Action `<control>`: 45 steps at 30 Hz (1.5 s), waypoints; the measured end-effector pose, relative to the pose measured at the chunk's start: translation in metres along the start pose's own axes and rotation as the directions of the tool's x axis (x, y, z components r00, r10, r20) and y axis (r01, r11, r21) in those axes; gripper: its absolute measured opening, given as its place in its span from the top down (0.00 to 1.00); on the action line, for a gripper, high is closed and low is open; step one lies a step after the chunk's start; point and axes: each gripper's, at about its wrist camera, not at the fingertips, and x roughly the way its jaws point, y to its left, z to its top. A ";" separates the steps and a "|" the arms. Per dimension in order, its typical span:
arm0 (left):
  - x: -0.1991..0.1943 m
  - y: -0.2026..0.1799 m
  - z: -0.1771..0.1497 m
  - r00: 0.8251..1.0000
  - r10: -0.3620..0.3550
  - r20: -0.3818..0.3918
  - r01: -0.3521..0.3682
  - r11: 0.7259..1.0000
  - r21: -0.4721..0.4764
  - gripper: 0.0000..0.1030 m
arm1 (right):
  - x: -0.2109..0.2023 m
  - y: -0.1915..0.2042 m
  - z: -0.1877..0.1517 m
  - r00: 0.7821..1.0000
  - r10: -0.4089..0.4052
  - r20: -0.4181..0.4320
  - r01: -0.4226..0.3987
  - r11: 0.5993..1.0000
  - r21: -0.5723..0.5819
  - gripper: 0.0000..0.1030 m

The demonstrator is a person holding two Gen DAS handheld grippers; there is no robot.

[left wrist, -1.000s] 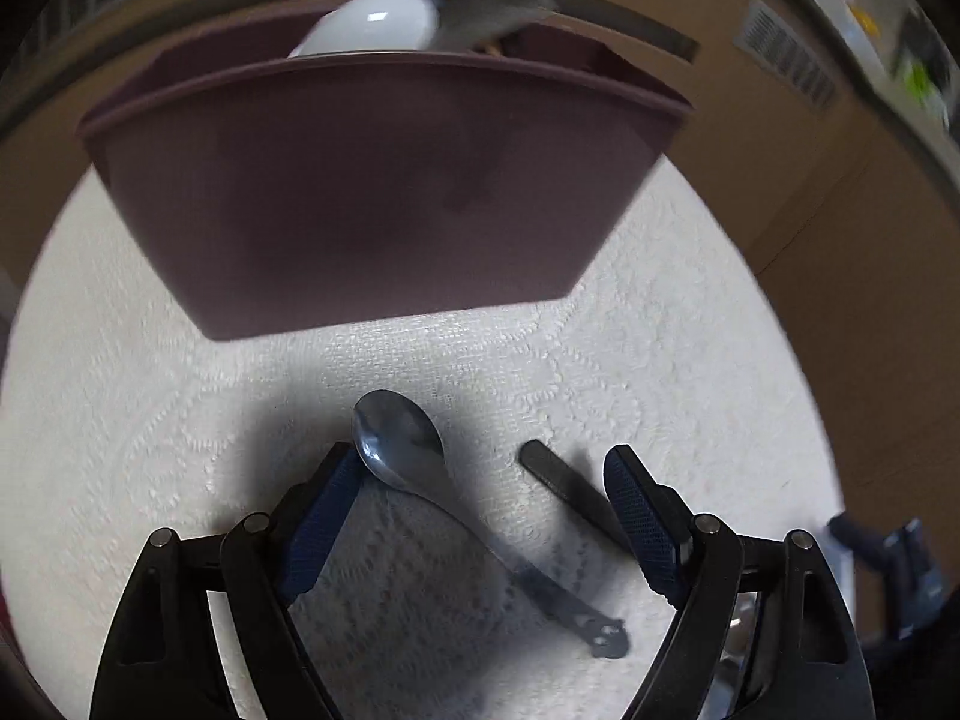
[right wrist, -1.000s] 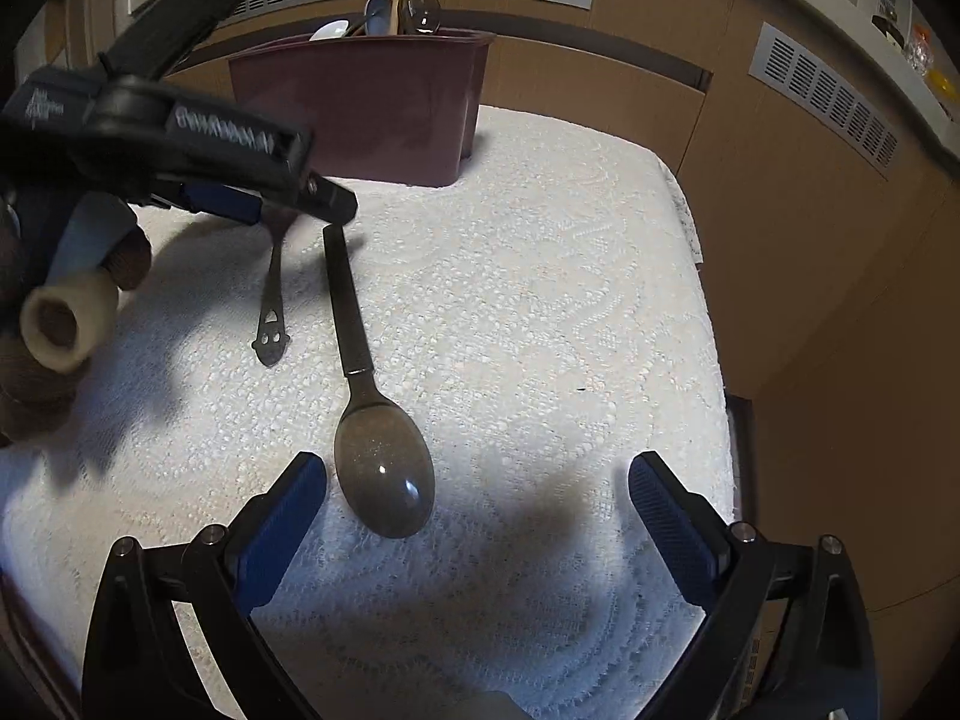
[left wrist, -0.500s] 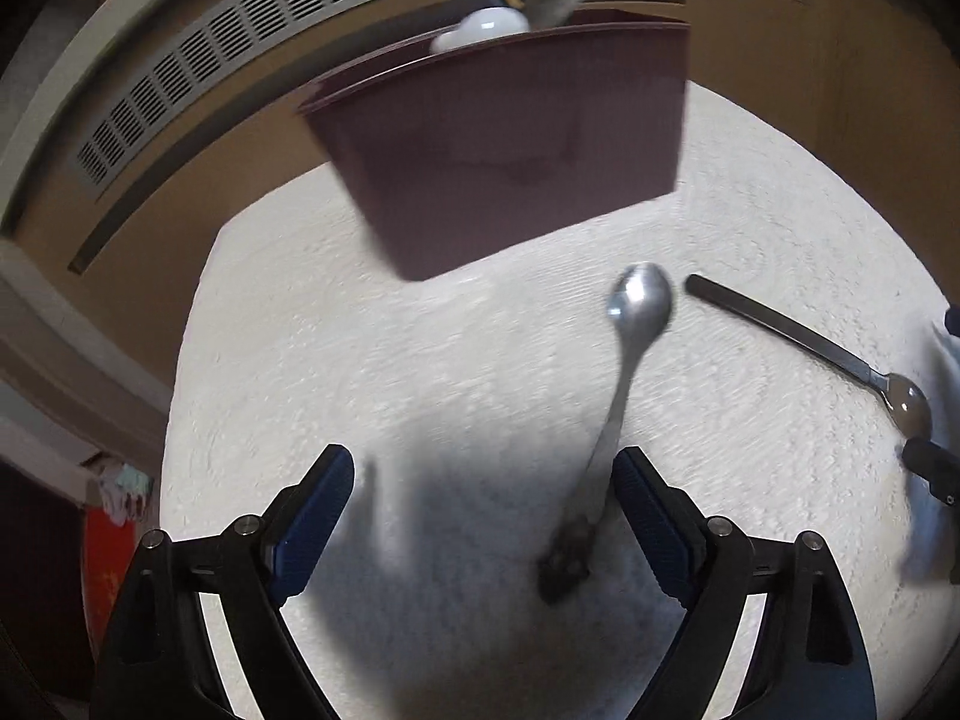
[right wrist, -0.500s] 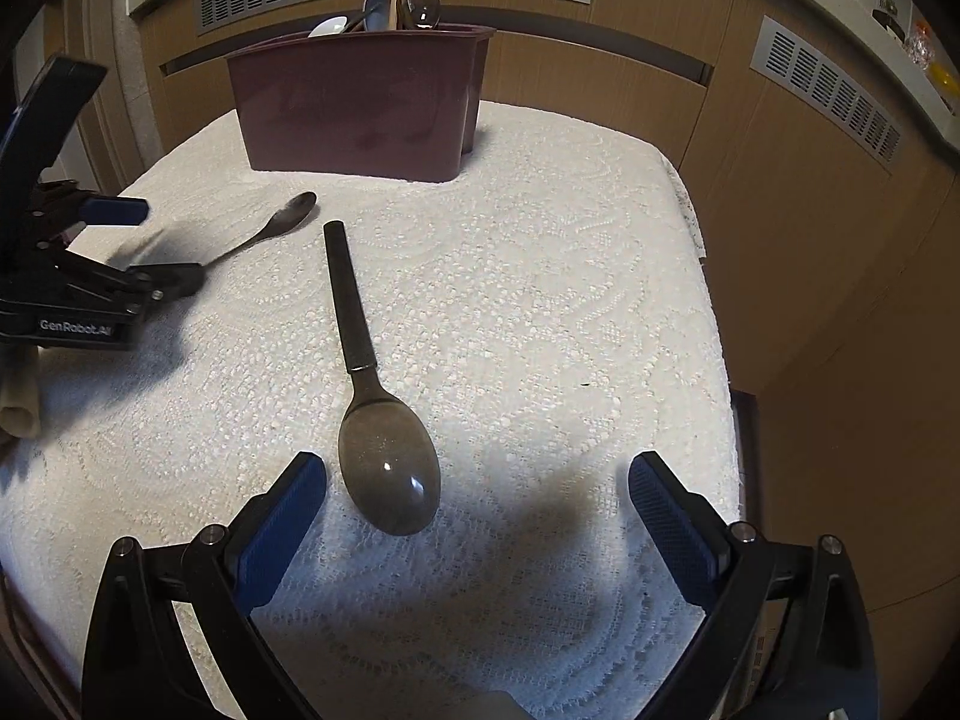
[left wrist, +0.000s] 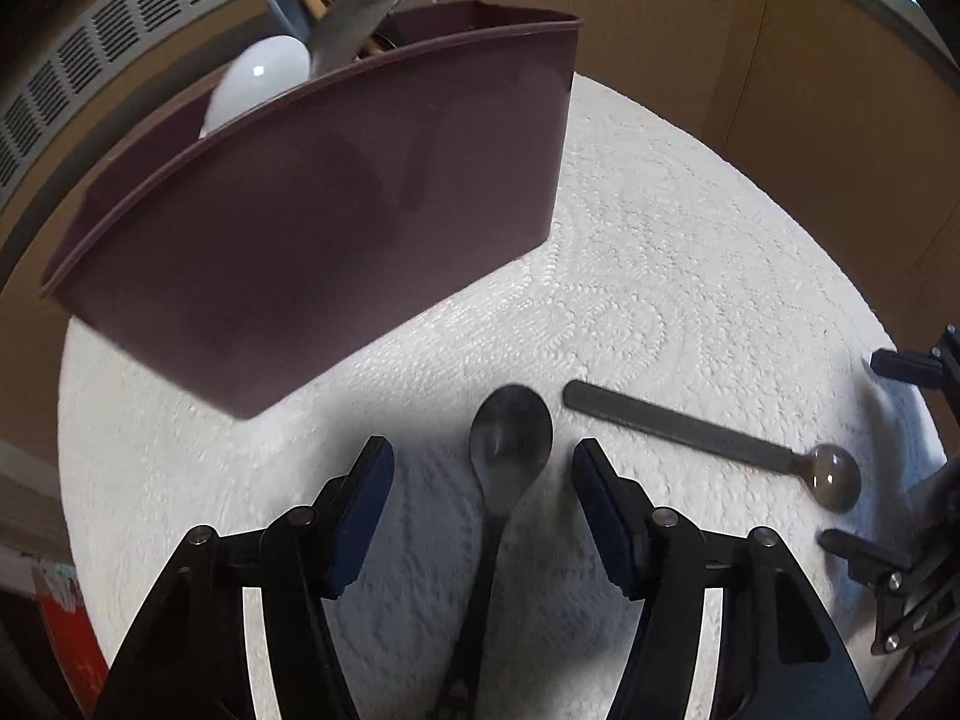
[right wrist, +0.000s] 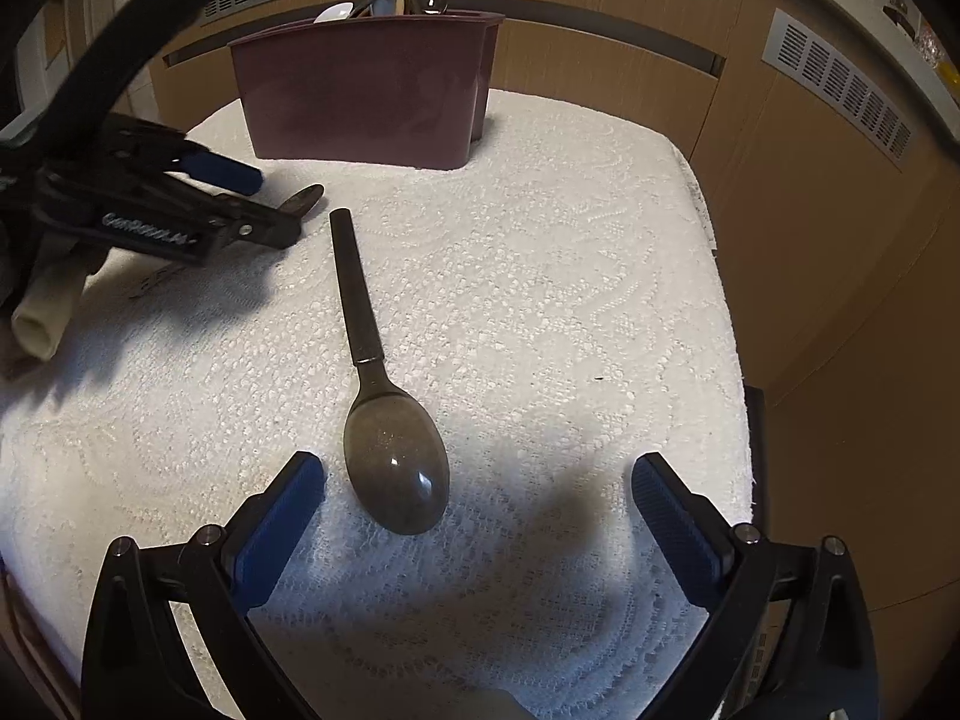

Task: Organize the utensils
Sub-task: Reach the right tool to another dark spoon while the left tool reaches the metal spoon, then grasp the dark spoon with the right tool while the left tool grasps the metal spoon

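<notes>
Holder (right wrist: 366, 96): several utensils already stand inside.
Worktop (right wrist: 540, 252): steel spoon (left wrist: 510, 438) and dark-handled spoon (right wrist: 390, 450) remain loose.
Left tool (left wrist: 483, 462): jaws just closing, astride the steel spoon, not gripping.
Right tool (right wrist: 477, 480): released, empty.

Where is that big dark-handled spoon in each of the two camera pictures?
Left wrist view: the dark-handled spoon lies at right, bowl toward the right edge.
Right wrist view: it lies at centre, bowl nearest the camera.
Shared landmark: the maroon utensil bin behind it.
</notes>
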 end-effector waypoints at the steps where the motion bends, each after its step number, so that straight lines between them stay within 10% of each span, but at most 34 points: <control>1: 0.003 0.002 0.005 1.000 -0.011 -0.005 0.011 1.000 -0.009 0.41 | 0.001 -0.002 0.001 1.000 0.013 -0.006 -0.013 1.000 0.005 0.01; 6: 0.005 0.001 0.008 0.999 -0.039 0.018 0.039 0.999 -0.012 0.71 | 0.008 -0.010 0.003 0.997 0.072 -0.035 -0.070 0.997 0.036 0.00; 14: -0.023 0.015 -0.045 0.997 0.000 0.080 0.014 0.983 -0.181 0.71 | 0.010 -0.007 0.005 0.995 0.071 -0.073 -0.068 0.997 0.038 0.00; 20: -0.049 0.037 -0.101 0.993 0.033 0.112 0.014 0.918 -0.397 0.71 | 0.008 -0.008 0.003 0.994 0.092 -0.064 -0.092 0.996 0.002 0.02; 28: -0.063 0.026 -0.121 0.990 0.001 0.139 0.054 0.918 -0.393 0.70 | -0.009 0.020 -0.001 0.999 0.038 0.002 -0.038 0.998 -0.045 0.43; 30: -0.060 0.027 -0.121 0.990 -0.014 0.140 0.070 0.913 -0.401 0.70 | -0.007 0.026 0.005 0.998 0.067 -0.013 -0.068 0.996 -0.050 0.70; 45: -0.060 0.017 -0.118 0.989 -0.043 0.145 0.096 0.920 -0.381 0.59 | -0.100 0.016 0.068 0.964 0.037 0.264 -0.023 0.998 -0.056 0.72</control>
